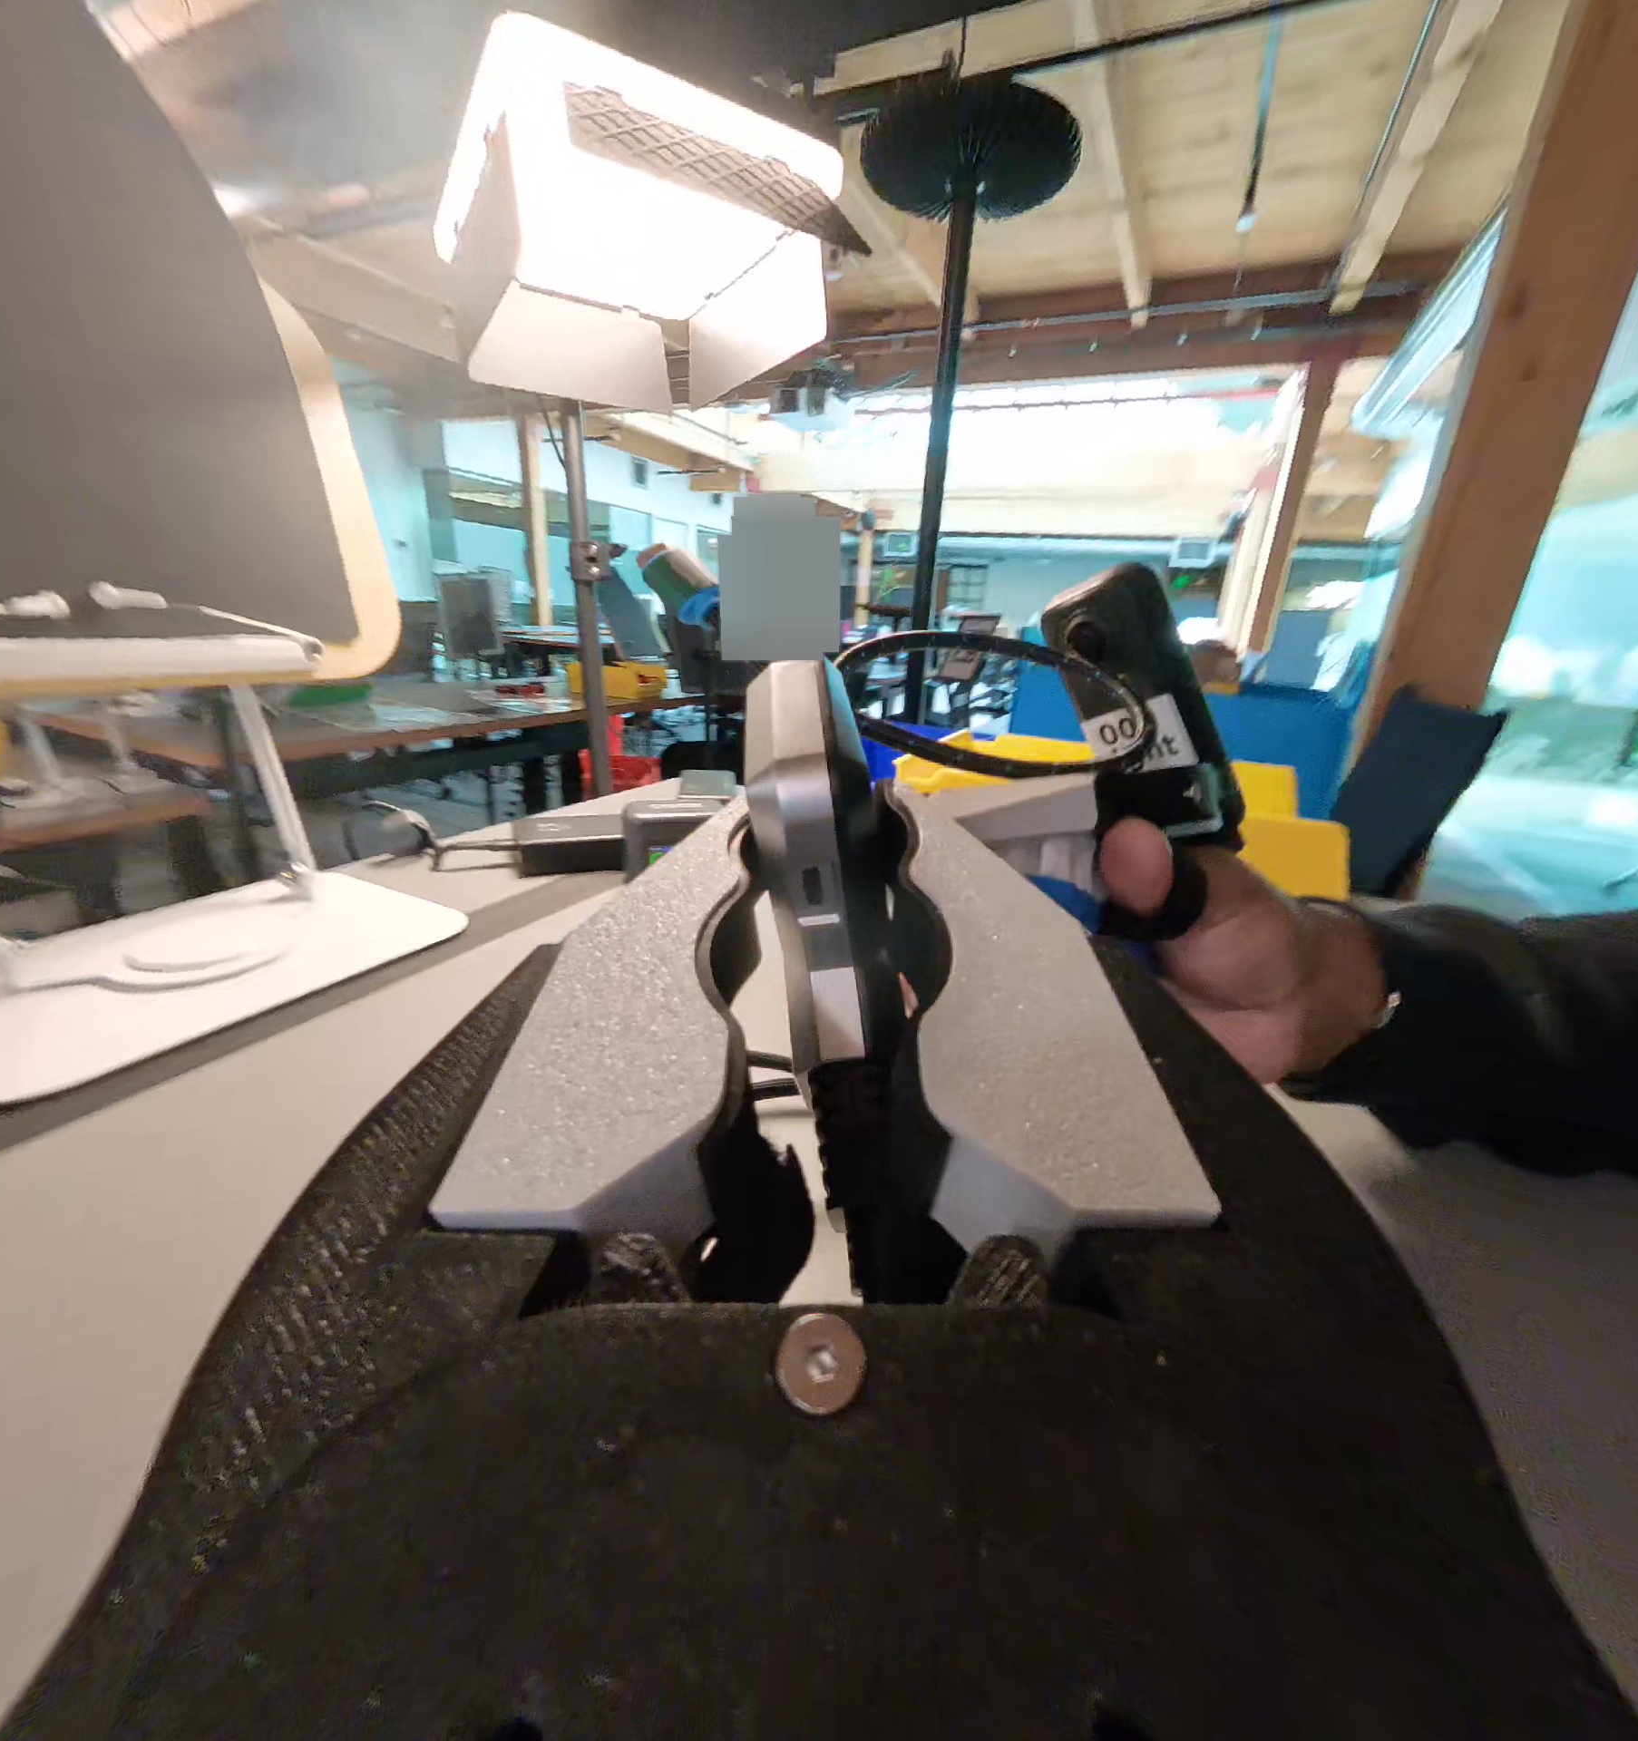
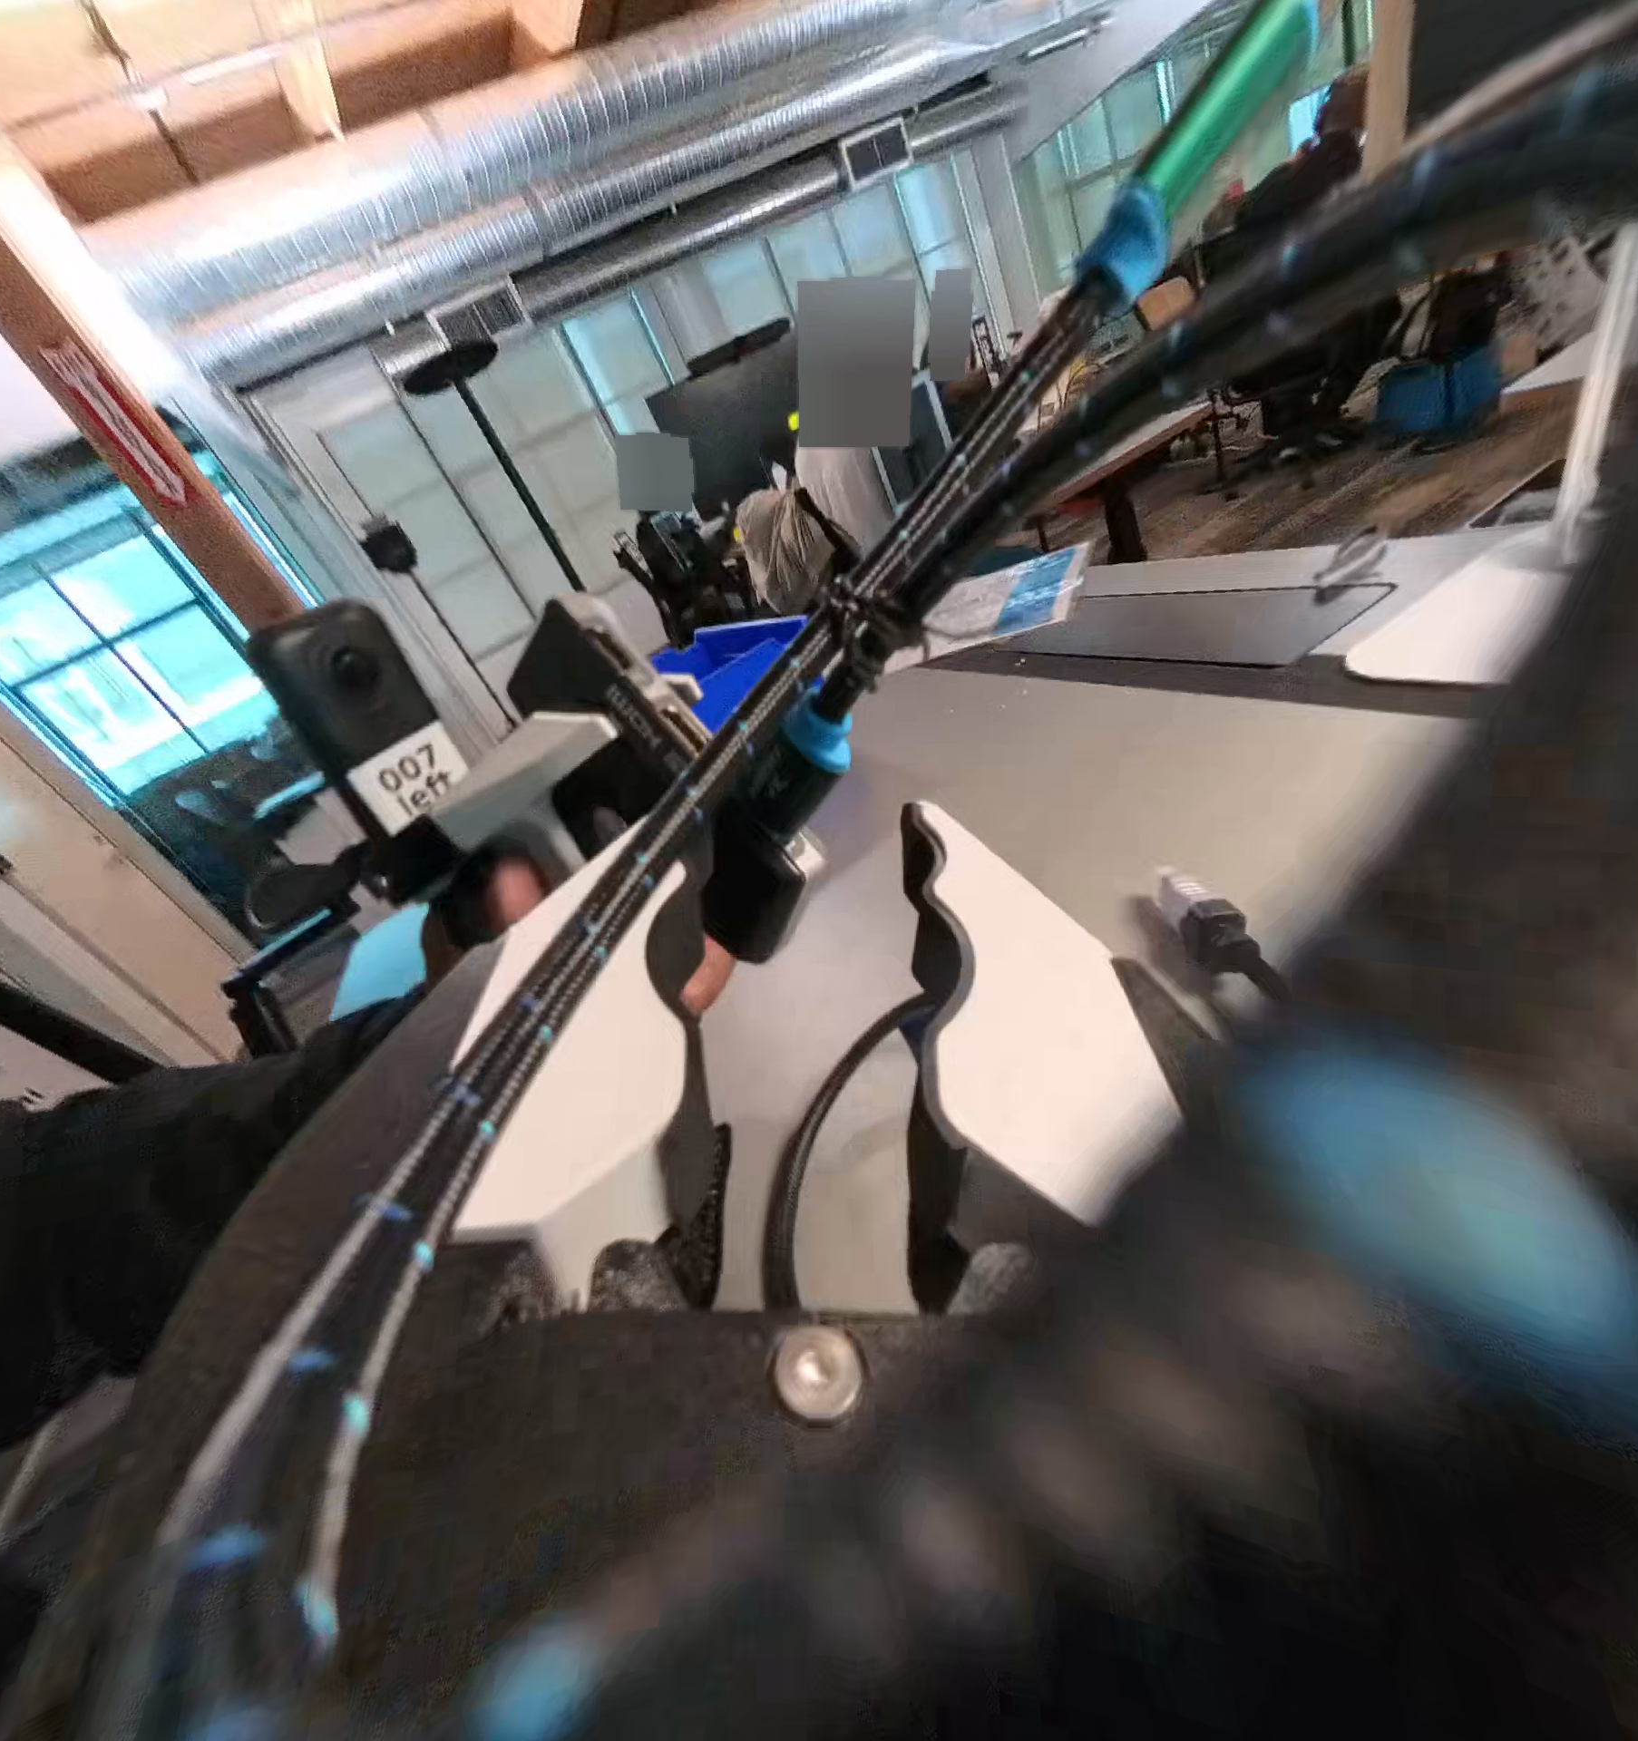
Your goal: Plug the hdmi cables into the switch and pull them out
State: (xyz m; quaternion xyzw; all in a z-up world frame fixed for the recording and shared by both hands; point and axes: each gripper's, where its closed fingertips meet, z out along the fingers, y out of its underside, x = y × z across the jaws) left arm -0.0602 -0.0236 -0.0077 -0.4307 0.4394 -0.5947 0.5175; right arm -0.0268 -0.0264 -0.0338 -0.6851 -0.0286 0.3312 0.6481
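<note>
My left gripper (image 1: 820, 820) is shut on the grey metal HDMI switch (image 1: 810, 782) and holds it edge-on above the grey table (image 1: 137, 1225), port side towards me. In the right wrist view the switch (image 2: 598, 678) sits in that gripper at the left. My right gripper (image 2: 796, 848) is open. A black HDMI plug with a blue collar (image 2: 763, 886) hangs between its fingers, close to the left finger (image 2: 589, 1017). Its braided cable (image 2: 891, 565) runs up to the right. A second plug (image 2: 1206, 919) lies on the table.
A white monitor stand (image 1: 184, 951) and the monitor above it stand at the left. A studio lamp (image 1: 636, 207) on a pole rises behind. Yellow bins (image 1: 1296, 838) and a black power brick (image 1: 570, 838) stand at the table's far side. A thin black cable (image 2: 825, 1130) lies under my right gripper. The gap from one gripper's tips to the other's is roughly 5 cm.
</note>
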